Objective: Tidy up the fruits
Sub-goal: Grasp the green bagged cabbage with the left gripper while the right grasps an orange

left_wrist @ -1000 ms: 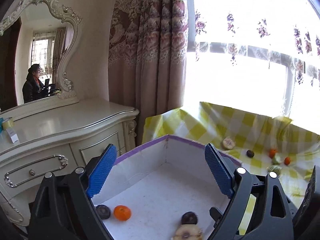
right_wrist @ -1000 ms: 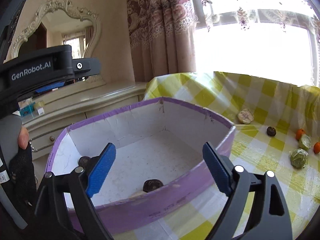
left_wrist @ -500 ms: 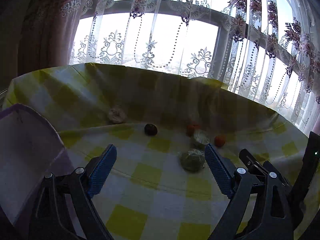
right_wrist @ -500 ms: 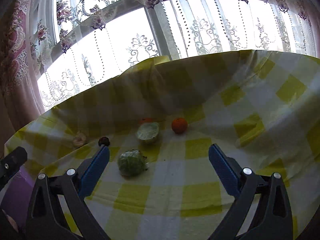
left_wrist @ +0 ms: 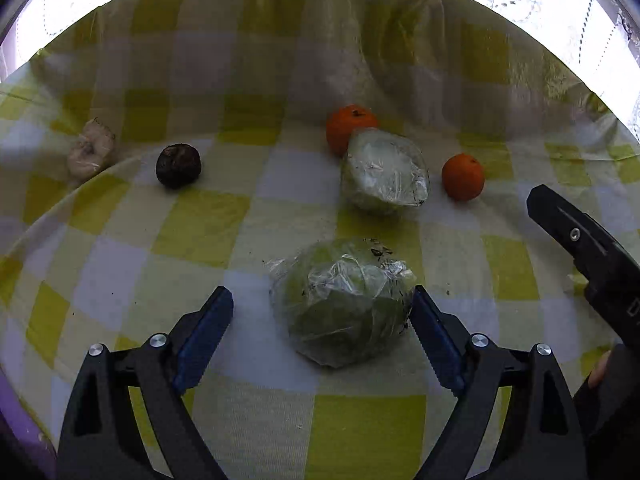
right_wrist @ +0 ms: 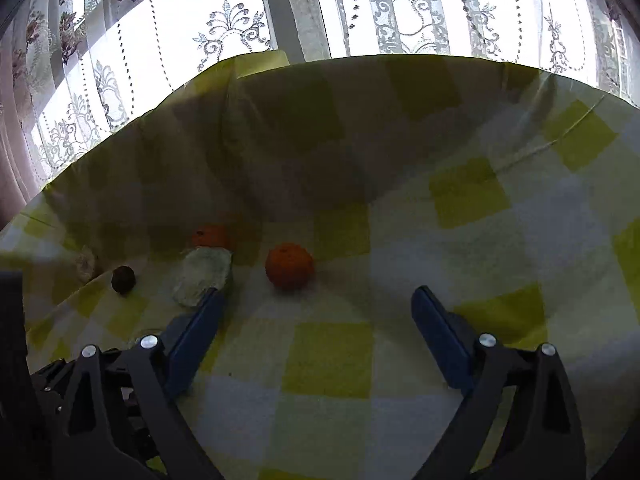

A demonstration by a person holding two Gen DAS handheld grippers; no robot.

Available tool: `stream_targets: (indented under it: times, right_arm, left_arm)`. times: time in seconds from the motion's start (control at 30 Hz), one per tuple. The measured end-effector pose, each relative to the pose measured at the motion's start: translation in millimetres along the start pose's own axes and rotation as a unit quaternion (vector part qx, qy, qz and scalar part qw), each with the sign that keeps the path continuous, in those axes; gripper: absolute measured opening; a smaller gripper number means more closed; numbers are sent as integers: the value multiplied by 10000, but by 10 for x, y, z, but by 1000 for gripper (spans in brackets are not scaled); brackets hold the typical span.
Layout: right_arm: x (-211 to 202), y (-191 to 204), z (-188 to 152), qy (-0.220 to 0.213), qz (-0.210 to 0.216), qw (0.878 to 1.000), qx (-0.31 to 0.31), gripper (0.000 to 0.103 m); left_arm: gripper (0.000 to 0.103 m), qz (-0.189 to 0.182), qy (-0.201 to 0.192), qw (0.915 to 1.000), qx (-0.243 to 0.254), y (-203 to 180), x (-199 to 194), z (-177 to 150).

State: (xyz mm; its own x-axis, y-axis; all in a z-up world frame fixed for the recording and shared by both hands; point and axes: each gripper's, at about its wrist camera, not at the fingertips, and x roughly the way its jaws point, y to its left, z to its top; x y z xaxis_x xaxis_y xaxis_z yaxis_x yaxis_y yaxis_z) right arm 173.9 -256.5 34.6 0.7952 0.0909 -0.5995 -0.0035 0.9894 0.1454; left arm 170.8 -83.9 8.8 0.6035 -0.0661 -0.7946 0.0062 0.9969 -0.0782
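Observation:
A green fruit in plastic wrap (left_wrist: 340, 304) lies on the checked cloth between the fingers of my left gripper (left_wrist: 320, 300). Its jaws are closing: the right pad (left_wrist: 434, 340) is at the wrap and the left pad (left_wrist: 204, 332) stands clear. My right gripper (right_wrist: 320, 296) hangs over bare cloth, jaws closing with nothing between them, and an orange (right_wrist: 289, 266) sits just beyond its tips. A pale wrapped half fruit (left_wrist: 384, 172) lies further back, with a second orange (left_wrist: 348, 124) behind it.
A dark round fruit (left_wrist: 178, 166) and a pale wrapped piece (left_wrist: 90, 150) lie at the left. The yellow and white cloth (left_wrist: 200, 224) rises into a fold at the back, below lace curtains (right_wrist: 400, 12). A purple box edge (left_wrist: 16, 420) shows at bottom left.
Both grippers swung away from the purple box to the fruit on the cloth and came down. The left one now straddles the wrapped green fruit; the right one has neared the orange.

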Motion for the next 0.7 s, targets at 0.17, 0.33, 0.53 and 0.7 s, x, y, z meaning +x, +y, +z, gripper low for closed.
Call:
stream_targets:
  times: [0.17, 0.33, 0.53, 0.7]
  right_arm:
    - [493, 122, 160, 608, -1, 9967, -530, 80]
    - [826, 262, 241, 1042, 33, 9924, -660, 76]
    - [1007, 457, 273, 1240, -162, 9881, -897, 67]
    - [955, 533, 268, 1156, -221, 9890, -892, 36]
  left_arm:
    - [61, 61, -97, 9996, 266, -101, 26, 15]
    - [60, -150, -160, 9997, 83, -44, 7, -6]
    - [60, -399, -222, 9989, -114, 117, -52, -47]
    - [60, -436, -236, 9987, -151, 96, -42, -25]
